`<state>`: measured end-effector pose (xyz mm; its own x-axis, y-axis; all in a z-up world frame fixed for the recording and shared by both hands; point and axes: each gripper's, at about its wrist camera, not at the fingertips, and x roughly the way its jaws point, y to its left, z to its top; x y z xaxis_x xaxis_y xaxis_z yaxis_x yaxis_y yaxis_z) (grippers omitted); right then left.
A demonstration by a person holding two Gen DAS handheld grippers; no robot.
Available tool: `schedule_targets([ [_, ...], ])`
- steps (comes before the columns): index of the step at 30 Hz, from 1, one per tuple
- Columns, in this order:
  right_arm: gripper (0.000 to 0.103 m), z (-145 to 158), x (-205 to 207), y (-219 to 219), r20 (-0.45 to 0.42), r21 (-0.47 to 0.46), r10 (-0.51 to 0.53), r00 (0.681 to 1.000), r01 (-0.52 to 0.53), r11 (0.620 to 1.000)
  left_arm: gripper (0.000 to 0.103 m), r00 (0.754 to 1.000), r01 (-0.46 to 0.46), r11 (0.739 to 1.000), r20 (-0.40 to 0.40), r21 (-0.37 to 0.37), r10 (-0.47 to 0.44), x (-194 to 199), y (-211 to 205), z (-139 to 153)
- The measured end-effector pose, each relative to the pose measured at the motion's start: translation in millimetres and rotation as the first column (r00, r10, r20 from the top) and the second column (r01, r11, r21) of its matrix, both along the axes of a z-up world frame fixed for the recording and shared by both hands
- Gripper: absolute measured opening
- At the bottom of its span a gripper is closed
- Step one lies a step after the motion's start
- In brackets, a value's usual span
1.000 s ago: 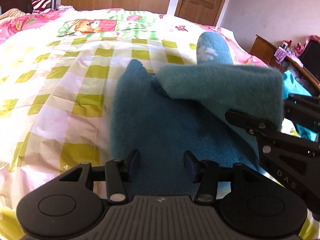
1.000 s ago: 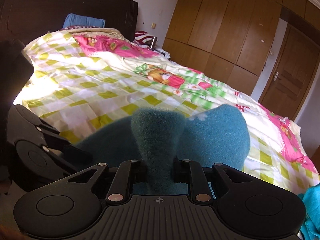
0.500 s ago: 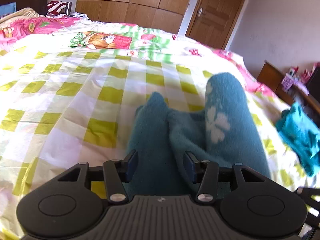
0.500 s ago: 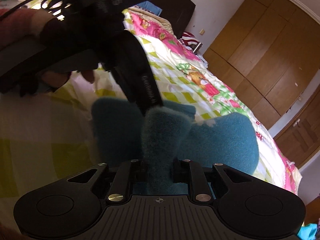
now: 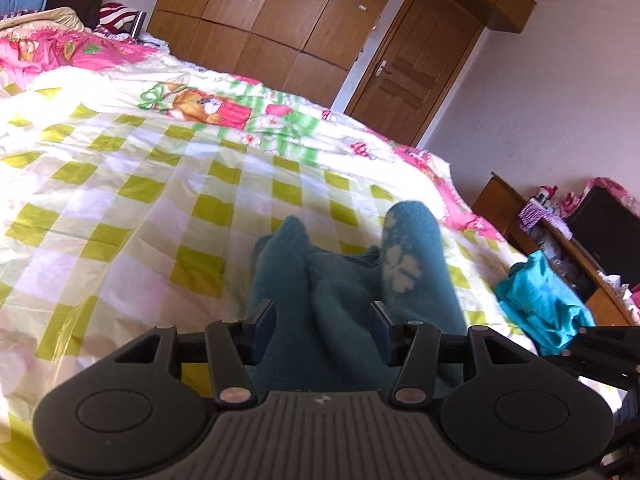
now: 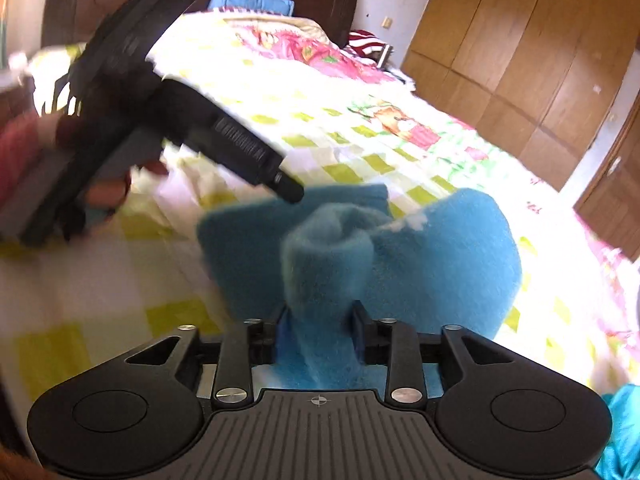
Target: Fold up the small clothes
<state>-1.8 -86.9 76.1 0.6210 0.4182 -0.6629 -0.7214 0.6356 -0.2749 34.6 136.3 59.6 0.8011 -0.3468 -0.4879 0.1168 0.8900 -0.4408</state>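
Observation:
A fuzzy teal garment (image 5: 348,280) with a white flower mark (image 5: 400,268) lies folded on the checked quilt (image 5: 120,200). My left gripper (image 5: 322,332) hovers just above its near end, open, with nothing pinched between its pads. In the right wrist view a raised fold of the same garment (image 6: 440,260) stands between my right gripper's (image 6: 320,328) jaws. These jaws are opening and the pads are easing off the fold. The left gripper's finger (image 6: 280,184) reaches over the garment's far edge. A part of the right gripper (image 5: 600,352) shows at the right.
A turquoise cloth (image 5: 540,304) lies crumpled at the bed's right edge. Behind it stands a cluttered wooden side unit (image 5: 504,208). Wardrobes (image 5: 280,20) and a door (image 5: 408,72) line the far wall. A person's hand (image 6: 108,192) holds the left gripper.
The right jaws have widened around the fold they were clamping. The folded flap now lies down on the garment. My left gripper has pulled back and risen; in the right view it swung over the garment.

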Motion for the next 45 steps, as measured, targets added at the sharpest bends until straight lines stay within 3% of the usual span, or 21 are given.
schedule_targets([
  [2,0.045,18,1,-5,-0.05,0.044,0.042,0.998,-0.04,0.998,0.068,0.998,0.046,0.999,0.048,0.024,-0.048,-1,-7,12],
  [4,0.045,29,7,-6,-0.059,0.05,0.04,0.997,-0.037,0.998,0.071,0.993,0.096,0.995,0.065,0.04,-0.098,1,-18,15],
  [7,0.045,47,41,-19,-0.034,0.074,-0.044,0.998,0.046,0.996,0.072,0.986,0.167,0.986,0.024,0.018,-0.167,7,-42,9],
  [9,0.057,53,79,-29,-0.02,0.082,-0.143,0.99,0.144,0.986,0.072,0.98,0.197,0.98,-0.005,0.005,-0.197,7,-60,3],
  [11,0.06,49,129,-33,-0.061,0.091,-0.209,0.976,0.214,0.973,0.074,0.977,0.212,0.977,-0.018,0.015,-0.212,7,-76,-1],
  [13,0.061,38,170,-26,-0.081,0.08,-0.204,0.976,0.211,0.974,0.084,0.979,0.204,0.976,-0.017,0.077,-0.203,7,-88,-4],
  [15,0.064,26,203,-15,-0.116,0.057,-0.182,0.976,0.189,0.98,0.083,0.98,0.198,0.969,-0.065,0.149,-0.191,13,-100,-12],
  [17,0.065,15,226,-9,-0.182,0.031,-0.139,0.973,0.147,0.989,0.076,0.977,0.197,0.964,-0.121,0.181,-0.177,16,-105,-23],
  [19,0.06,4,239,-3,-0.231,-0.017,-0.132,0.964,0.132,0.991,0.065,0.975,0.192,0.965,-0.149,0.177,-0.167,15,-104,-31],
  [20,0.046,0,238,0,-0.245,-0.065,-0.145,0.959,0.133,0.989,0.062,0.974,0.185,0.97,-0.161,0.16,-0.159,13,-102,-35],
  [21,0.015,-3,237,2,-0.262,-0.091,-0.14,0.955,0.12,0.989,0.055,0.975,0.172,0.975,-0.167,0.138,-0.148,12,-98,-36],
  [22,0.009,-4,234,3,-0.281,-0.102,-0.128,0.951,0.103,0.989,0.05,0.977,0.161,0.98,-0.162,0.114,-0.141,10,-95,-36],
  [24,0.0,1,218,2,-0.296,-0.09,-0.094,0.951,0.07,0.994,0.047,0.981,0.148,0.985,-0.14,0.093,-0.134,6,-92,-33],
  [28,0.0,21,193,-6,-0.241,-0.006,-0.08,0.967,0.081,0.997,0.047,0.984,0.159,0.974,-0.105,0.164,-0.143,-2,-102,-27],
  [29,0.002,27,194,-9,-0.208,0.016,-0.097,0.973,0.102,0.995,0.047,0.985,0.165,0.969,-0.089,0.186,-0.15,-4,-106,-24],
  [31,0.025,32,207,-12,-0.211,0.037,-0.119,0.97,0.129,0.991,0.047,0.986,0.167,0.96,-0.062,0.225,-0.157,-7,-113,-22],
  [32,0.05,32,217,-13,-0.234,0.032,-0.149,0.961,0.16,0.987,0.047,0.985,0.171,0.956,-0.049,0.238,-0.164,-8,-115,-21],
  [33,0.063,30,228,-13,-0.262,0.033,-0.185,0.947,0.2,0.979,0.047,0.985,0.17,0.953,-0.04,0.25,-0.166,-9,-117,-21],
  [37,0.064,24,236,0,-0.331,0.012,-0.279,0.901,0.3,0.954,0.047,0.979,0.193,0.939,0.015,0.285,-0.205,-12,-125,-18],
  [42,0.067,5,210,25,-0.371,-0.107,-0.41,0.833,0.4,0.91,0.047,0.965,0.223,0.921,0.06,0.318,-0.254,-18,-133,-21],
  [45,0.07,-5,204,43,-0.316,-0.202,-0.454,0.833,0.409,0.89,0.047,0.962,0.241,0.921,0.047,0.307,-0.268,-16,-130,-24],
])
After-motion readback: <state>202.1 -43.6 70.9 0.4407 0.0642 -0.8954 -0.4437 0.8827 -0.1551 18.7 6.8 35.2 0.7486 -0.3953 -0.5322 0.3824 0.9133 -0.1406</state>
